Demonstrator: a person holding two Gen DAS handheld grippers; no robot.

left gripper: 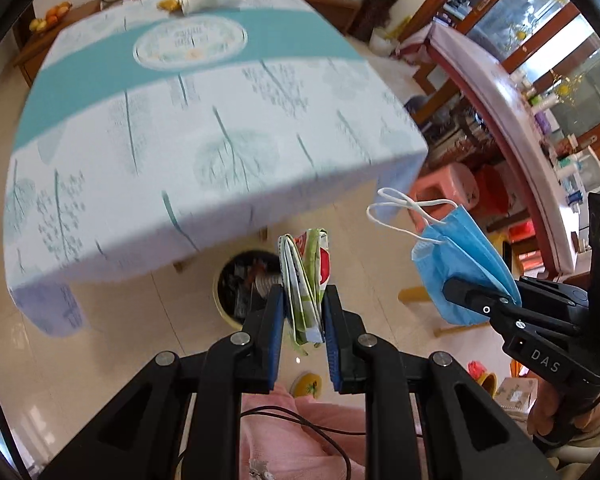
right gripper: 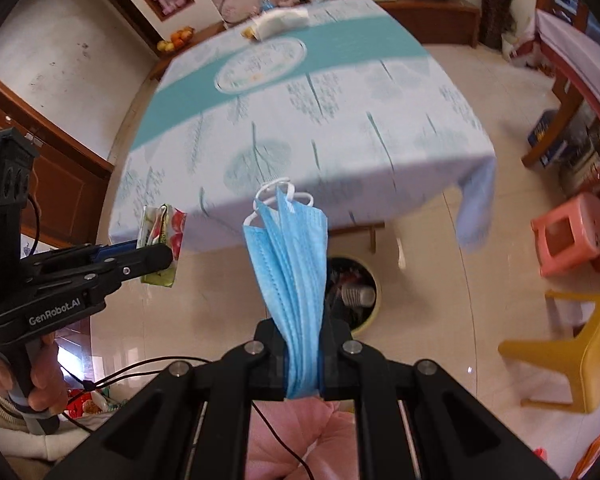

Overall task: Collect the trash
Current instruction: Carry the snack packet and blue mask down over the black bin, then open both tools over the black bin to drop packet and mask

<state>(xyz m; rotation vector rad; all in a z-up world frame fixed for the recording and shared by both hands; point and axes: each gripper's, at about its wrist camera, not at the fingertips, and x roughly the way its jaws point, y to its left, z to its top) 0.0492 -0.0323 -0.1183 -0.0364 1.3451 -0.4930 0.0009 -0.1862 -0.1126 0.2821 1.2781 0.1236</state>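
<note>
Item 1: my left gripper (left gripper: 303,312), jaws clamped on a folded green-and-red wrapper (left gripper: 306,280), held upright.
Item 2: my right gripper (right gripper: 303,354), jaws pinched on a blue face mask (right gripper: 292,264), ear loops uppermost.
Item 3: round trash bin (right gripper: 374,304) on the floor, at 12 o'clock beyond both grippers, below the near edge of the table (left gripper: 204,120).

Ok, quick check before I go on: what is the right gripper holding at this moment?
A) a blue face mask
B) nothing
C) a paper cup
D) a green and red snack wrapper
A: the right gripper is shut on the folded blue face mask, ear loops at its far end, while the green and red snack wrapper sits in the left gripper.
</note>
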